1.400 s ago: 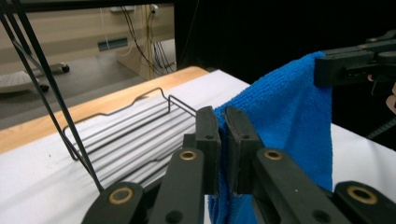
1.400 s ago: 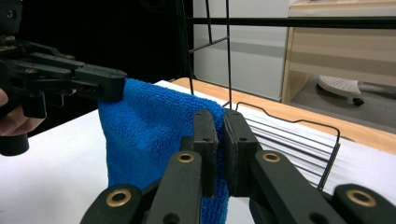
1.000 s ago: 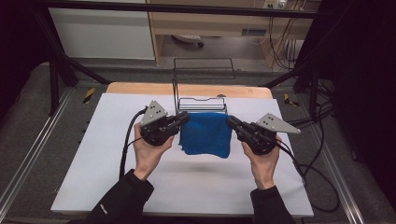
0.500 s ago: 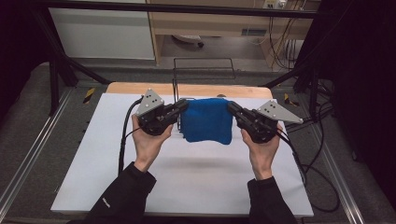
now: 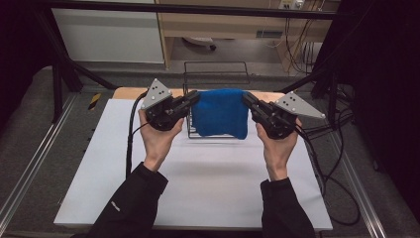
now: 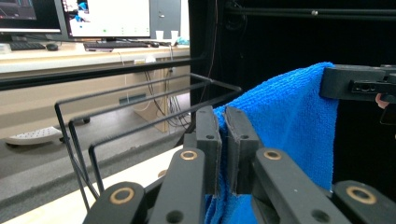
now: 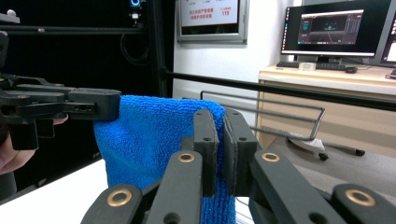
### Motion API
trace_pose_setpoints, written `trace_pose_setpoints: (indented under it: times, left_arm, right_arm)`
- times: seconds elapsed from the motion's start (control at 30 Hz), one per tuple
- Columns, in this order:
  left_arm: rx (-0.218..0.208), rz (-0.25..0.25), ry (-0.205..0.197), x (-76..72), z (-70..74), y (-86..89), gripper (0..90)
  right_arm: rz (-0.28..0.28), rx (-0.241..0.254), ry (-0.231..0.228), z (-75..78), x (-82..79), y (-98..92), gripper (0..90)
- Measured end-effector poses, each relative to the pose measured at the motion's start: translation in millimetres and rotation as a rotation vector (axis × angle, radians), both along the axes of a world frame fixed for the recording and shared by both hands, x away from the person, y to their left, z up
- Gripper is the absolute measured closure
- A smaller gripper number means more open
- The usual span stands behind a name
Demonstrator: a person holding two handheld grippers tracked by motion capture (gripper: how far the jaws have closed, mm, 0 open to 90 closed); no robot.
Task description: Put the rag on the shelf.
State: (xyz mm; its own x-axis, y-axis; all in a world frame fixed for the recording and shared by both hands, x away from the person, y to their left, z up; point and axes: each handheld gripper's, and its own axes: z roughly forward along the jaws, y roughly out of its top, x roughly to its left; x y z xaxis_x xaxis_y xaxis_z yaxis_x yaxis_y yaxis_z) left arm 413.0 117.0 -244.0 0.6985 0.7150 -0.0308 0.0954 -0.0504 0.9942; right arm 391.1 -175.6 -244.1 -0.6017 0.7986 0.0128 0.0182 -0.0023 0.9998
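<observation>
A blue towel (image 5: 220,112) hangs folded in the air above the white table top, stretched between both grippers. My left gripper (image 5: 194,98) is shut on the towel's upper left corner, and in the left gripper view the towel (image 6: 289,121) is pinched between the black jaws of that gripper (image 6: 223,116). My right gripper (image 5: 246,99) is shut on the upper right corner; in the right gripper view the towel (image 7: 149,140) drapes down from this gripper (image 7: 220,117). A black wire rack (image 5: 216,79) stands right behind the towel, its rails (image 6: 140,102) level with it.
The white table top (image 5: 198,178) lies under the hands, with a wooden strip along its far edge. Cables (image 5: 332,163) trail off the right side. Black frame bars cross behind the rack. Desks with monitors (image 7: 336,28) stand in the background.
Both hands have risen and moved away from the person, carrying the towel up toward the wire rack. The grip on both corners is unchanged.
</observation>
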Motion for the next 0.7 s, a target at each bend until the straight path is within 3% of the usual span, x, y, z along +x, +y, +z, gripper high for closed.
trace_pose_setpoints:
  times: [0.7]
  left_arm:
    - [-0.034, 0.021, -0.079, 16.2, 39.7, -1.7, 85.1]
  right_arm:
    - [-0.025, -0.007, -0.058, 36.0, 13.6, 0.9, 85.5]
